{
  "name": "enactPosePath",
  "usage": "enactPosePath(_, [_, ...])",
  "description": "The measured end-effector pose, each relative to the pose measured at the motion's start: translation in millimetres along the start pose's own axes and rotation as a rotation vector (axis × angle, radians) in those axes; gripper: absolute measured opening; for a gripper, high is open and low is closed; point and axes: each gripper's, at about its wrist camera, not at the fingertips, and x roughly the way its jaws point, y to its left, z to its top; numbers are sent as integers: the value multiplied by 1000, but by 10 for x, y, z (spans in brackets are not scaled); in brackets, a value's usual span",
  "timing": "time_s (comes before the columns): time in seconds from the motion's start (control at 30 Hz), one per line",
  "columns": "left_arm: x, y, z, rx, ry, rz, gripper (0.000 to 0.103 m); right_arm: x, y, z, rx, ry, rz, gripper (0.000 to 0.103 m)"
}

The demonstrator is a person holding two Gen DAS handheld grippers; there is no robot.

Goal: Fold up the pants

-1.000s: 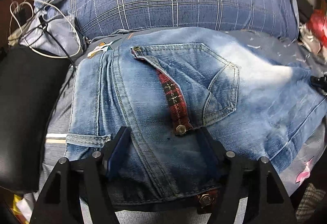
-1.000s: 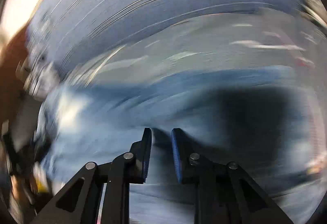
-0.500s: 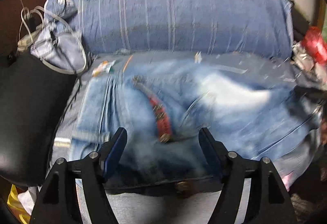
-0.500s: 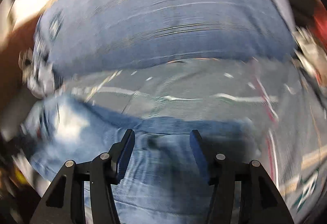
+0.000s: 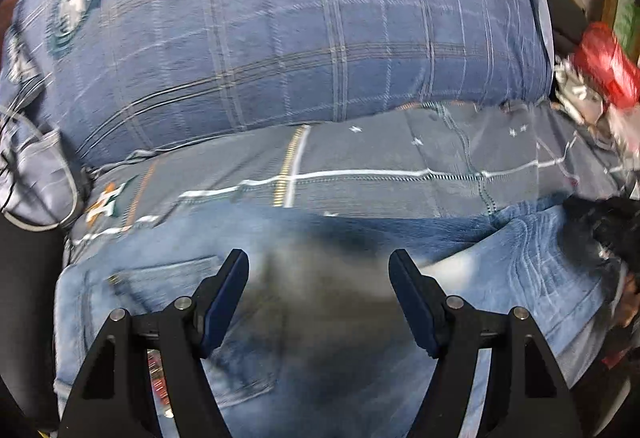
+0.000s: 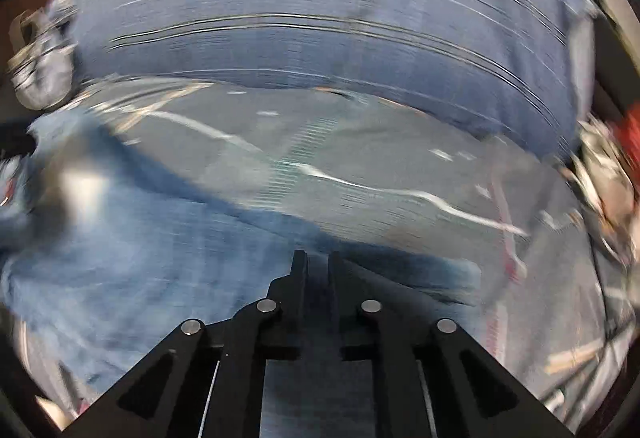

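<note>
The blue jeans (image 5: 320,318) lie folded on the bed's grey patterned sheet (image 5: 360,158). My left gripper (image 5: 318,270) is open and empty, its jaws wide apart just above the denim. In the blurred right wrist view the jeans (image 6: 140,258) fill the lower left. My right gripper (image 6: 318,262) has its jaws nearly together at the jeans' far edge; denim shows in the narrow gap, but blur hides whether it is pinched.
A large blue plaid pillow (image 5: 280,30) lies across the back of the bed. A red packet and clutter (image 5: 604,66) sit at the right edge. White cables (image 5: 24,158) and a dark object lie at the left.
My left gripper has lifted back off the jeans, still open. My right gripper opened half a second ago and has now closed to a narrow gap at the denim's edge, moving fast.
</note>
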Motion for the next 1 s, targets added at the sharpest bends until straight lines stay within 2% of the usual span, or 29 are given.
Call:
enactPosePath(0.07, [155,-114,34,35,29,3,72,-16,-426,-40,141,3,51,15])
enactPosePath(0.13, [389,-246,54,81,89,14,72,-52,-676,-62,230,-7,128,16])
enactPosePath(0.2, [592,-322,65,113,130,72,72,-60,-806,-82,278,-6,234,17])
enactPosePath(0.27, [709,-376,66,123,129,113,72,-53,-750,-92,274,4,374,17])
enactPosePath(0.4, [807,-450,89,111,94,191,74,83,-464,-90,258,42,571,17])
enactPosePath(0.43, [825,-451,91,109,93,200,75,143,-400,-94,245,55,563,17])
enactPosePath(0.47, [846,-449,94,105,91,208,76,228,-365,-75,231,66,516,17])
enactPosePath(0.5, [853,-431,101,98,90,203,77,358,-377,-45,229,78,422,17])
enactPosePath(0.57, [815,-369,119,71,89,179,77,439,-472,-4,241,49,283,10])
enactPosePath(0.6, [748,-315,126,50,81,168,76,440,-586,15,276,35,155,10])
enactPosePath(0.63, [649,-263,119,22,69,158,76,418,-652,14,310,37,129,16])
enactPosePath(0.67, [513,-195,99,-17,47,136,76,316,-761,-22,380,22,163,21])
enactPosePath(0.73, [306,-97,45,-81,3,74,76,63,-855,-110,451,-38,279,22])
enactPosePath(0.8, [172,-58,-58,-133,-10,-9,76,-245,-810,-282,473,-100,378,37])
enactPosePath(0.83, [173,-66,-105,-142,2,-38,76,-332,-735,-348,474,-118,419,53])
enactPosePath(0.87, [221,-91,-157,-135,31,-56,77,-415,-640,-468,470,-132,473,62])
enactPosePath(0.93, [404,-157,-272,-88,107,-4,77,-387,-463,-572,454,-106,519,62])
enactPosePath(0.97, [472,-160,-328,-72,125,26,77,-337,-412,-635,445,-78,517,62])
enactPosePath(1.0, [503,-139,-377,-59,120,41,76,-269,-390,-708,443,-50,479,62])
